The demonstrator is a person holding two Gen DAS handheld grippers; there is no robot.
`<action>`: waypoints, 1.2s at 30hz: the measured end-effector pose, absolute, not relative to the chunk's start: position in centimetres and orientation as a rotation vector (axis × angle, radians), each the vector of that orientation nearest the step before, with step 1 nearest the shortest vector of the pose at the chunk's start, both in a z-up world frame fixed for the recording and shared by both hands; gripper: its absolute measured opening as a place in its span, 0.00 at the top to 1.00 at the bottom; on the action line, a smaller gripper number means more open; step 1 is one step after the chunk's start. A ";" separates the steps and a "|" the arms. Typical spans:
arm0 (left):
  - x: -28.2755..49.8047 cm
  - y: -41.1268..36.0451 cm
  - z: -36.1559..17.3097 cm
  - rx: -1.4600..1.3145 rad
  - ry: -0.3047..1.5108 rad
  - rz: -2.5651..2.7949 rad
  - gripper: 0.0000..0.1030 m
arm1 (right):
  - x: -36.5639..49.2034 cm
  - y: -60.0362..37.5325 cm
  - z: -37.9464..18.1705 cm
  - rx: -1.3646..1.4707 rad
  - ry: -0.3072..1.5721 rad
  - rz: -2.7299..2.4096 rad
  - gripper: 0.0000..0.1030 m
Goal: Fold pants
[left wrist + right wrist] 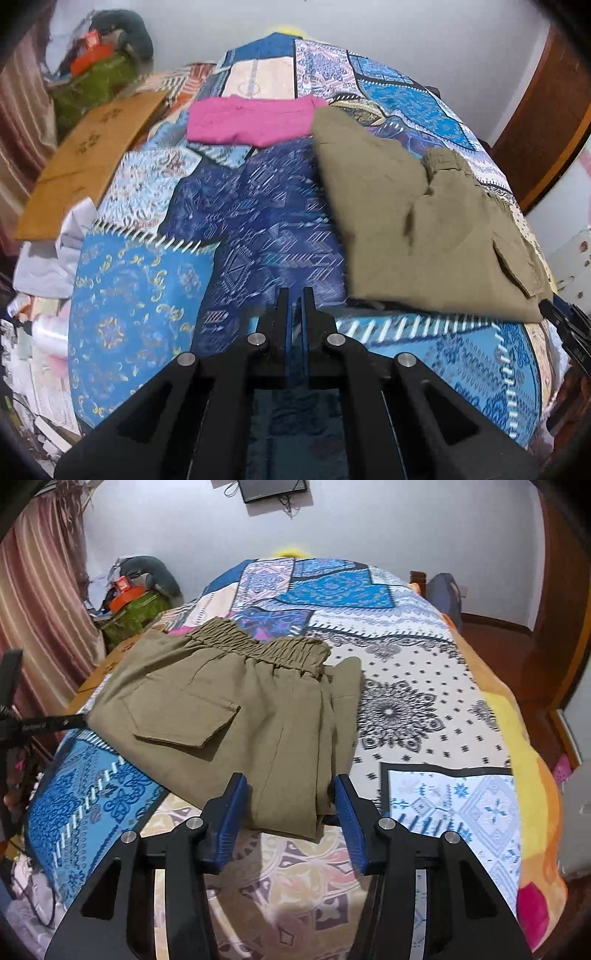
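The khaki pants (236, 716) lie folded on the patterned bedspread (424, 709), elastic waistband at the far end and a flap pocket on top. My right gripper (290, 797) is open, its blue pads on either side of the near end of the pants, holding nothing. In the left wrist view the pants (424, 229) lie to the right. My left gripper (294, 295) is shut and empty over the bedspread (236, 221), left of the pants' near corner. The right gripper's tip (554, 314) shows at the pants' right corner.
A folded pink garment (251, 122) lies farther up the bed. A brown cardboard sheet (88, 158) rests at the bed's left edge. A pile of bags and clothes (136, 598) stands by the curtain. The bed's right edge drops to a wooden floor (491, 635).
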State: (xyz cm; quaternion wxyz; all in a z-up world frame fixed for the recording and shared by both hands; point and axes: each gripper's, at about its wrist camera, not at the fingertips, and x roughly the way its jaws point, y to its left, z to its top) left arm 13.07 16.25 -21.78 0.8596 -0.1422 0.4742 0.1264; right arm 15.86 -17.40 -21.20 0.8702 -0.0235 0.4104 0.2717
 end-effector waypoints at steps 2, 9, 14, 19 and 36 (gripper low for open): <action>13.0 16.6 -21.2 -0.281 1.003 0.238 0.96 | 15.8 -17.9 -20.9 -0.036 0.865 0.567 0.60; 15.3 14.2 -17.1 -0.203 0.930 0.105 0.96 | 16.6 -18.6 -17.7 0.031 0.799 0.597 0.59; 20.1 10.4 -16.4 -0.190 0.953 -0.075 0.96 | 18.8 -17.0 -16.9 -0.003 0.768 0.622 0.59; 24.4 6.6 -18.4 -0.105 1.023 -0.165 0.95 | 21.3 -15.0 -18.3 -0.049 0.796 0.643 0.59; 24.5 11.3 -19.8 -0.121 1.031 -0.052 0.85 | 22.6 -15.3 -20.4 -0.265 0.848 0.595 0.61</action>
